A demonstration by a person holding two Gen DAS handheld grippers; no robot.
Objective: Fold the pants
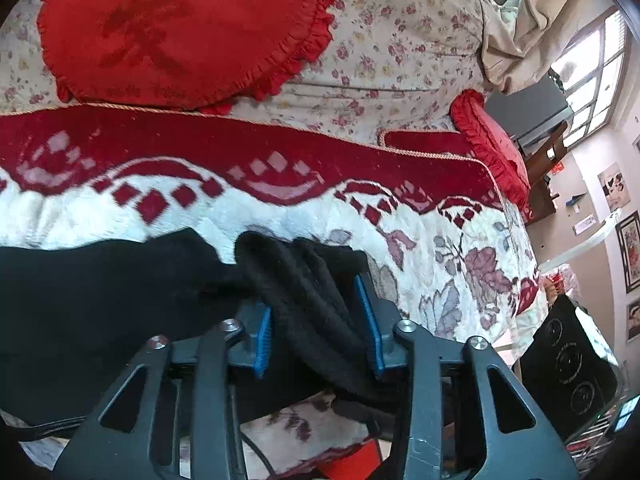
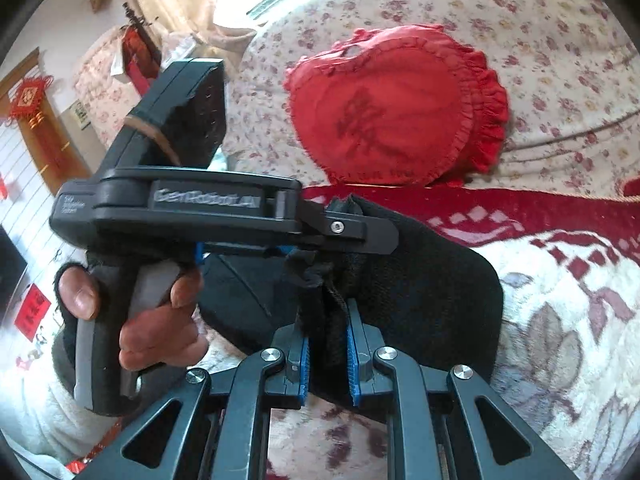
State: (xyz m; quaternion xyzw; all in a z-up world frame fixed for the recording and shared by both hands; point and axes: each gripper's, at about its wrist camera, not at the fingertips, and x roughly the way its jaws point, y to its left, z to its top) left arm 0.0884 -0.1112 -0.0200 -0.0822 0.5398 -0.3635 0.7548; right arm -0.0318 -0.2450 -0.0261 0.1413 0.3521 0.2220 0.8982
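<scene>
Pants: black pants (image 1: 100, 280), bunched into thick folds, lie on a sofa blanket (image 1: 256, 216) with a red and white pattern; in the left wrist view the bulk spreads to the left of the tool, with one rolled fold running straight into it.
Left tool: the left tool (image 1: 320, 316) stands partly open, its blue pads (image 1: 264, 332) on either side of the thick rolled fold of the pants; the fold fills most of the gap, touching the left pad, while the right pad looks just clear of it, so no firm pinch shows.
Right tool: the right tool (image 2: 326, 356) is nearly closed, its blue pads (image 2: 352, 364) pressed on a narrow gathered ridge of the pants (image 2: 420, 292), which rises upward from between them.
Left tool in the right wrist view: the left tool (image 2: 320, 248) reaches in from the left, held in a hand (image 2: 160, 320); its tip sits on the same bunched edge, just above the right tool.
Setting: a red heart-shaped cushion (image 1: 180, 32) leans on the floral sofa back (image 1: 400, 40) behind the blanket, well apart from the pants.
</scene>
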